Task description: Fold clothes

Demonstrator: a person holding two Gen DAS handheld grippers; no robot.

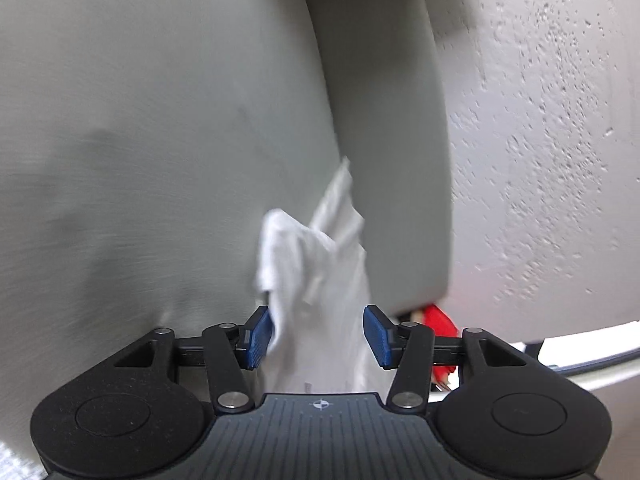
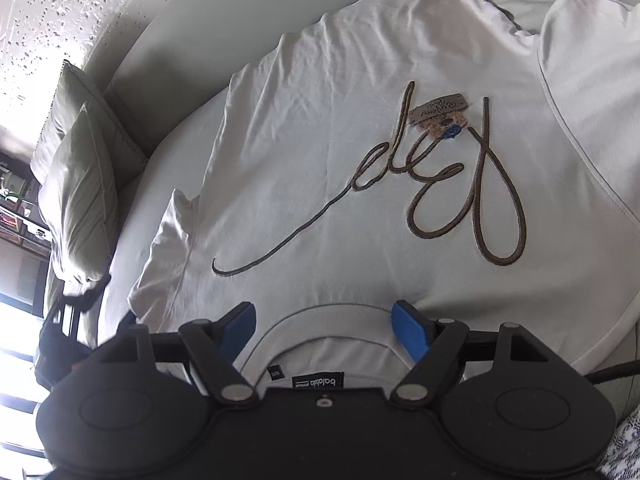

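left tool: jaws apart, white cloth hangs between the blue pads, pads not pressing it, so not gripped; view blurred
right tool: jaws wide, straddling the collar, nothing pinched
T-shirt: white, spread face-up on the sofa, brown script logo + small tag on the chest, neck end nearest the right tool
sleeve: sticks out on the pic-left side, rumpled
cushion: beside the shirt, pic-left, clear of it
left view bkgd: grey sofa back, textured wall, red item low right, can't ID it
step: prob. start of fold, shirt laid flat, no fold made yet
next move: each tool needs to close on a shoulder or hem edge, both layers, then carry it across evenly
risk: thin fabric slips out if pinch is shallow
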